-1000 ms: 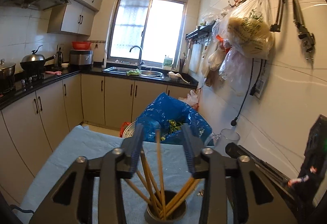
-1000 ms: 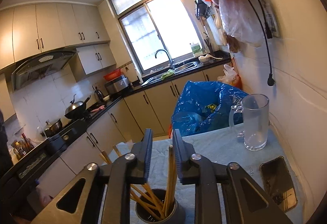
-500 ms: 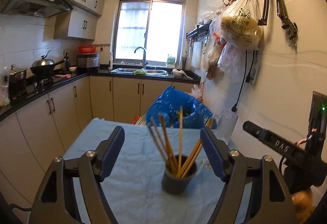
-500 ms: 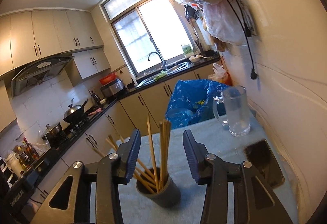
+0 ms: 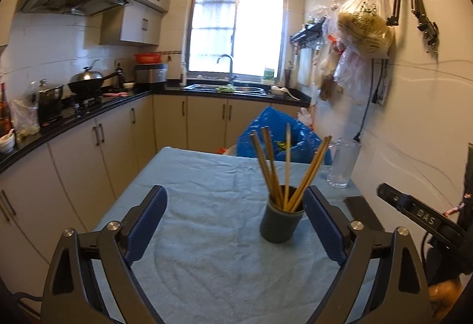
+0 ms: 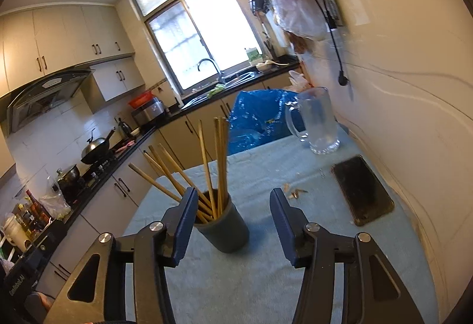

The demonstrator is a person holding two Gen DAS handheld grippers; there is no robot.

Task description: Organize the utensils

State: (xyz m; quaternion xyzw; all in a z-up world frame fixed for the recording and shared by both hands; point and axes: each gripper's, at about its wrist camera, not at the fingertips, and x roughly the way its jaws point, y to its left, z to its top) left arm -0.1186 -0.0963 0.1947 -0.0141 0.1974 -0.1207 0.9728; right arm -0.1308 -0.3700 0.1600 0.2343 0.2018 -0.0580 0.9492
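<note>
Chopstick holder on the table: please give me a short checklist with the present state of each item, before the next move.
1. Chopsticks all stand inside holder: ok.
2. Holder upright on the blue cloth: ok.
3. Left gripper open, holding nothing: ok.
4. Right gripper open, pads off the holder: ok.
5. Glass mug and phone stand apart from holder: ok.
6. More utensils left to sort: cannot tell.
</note>
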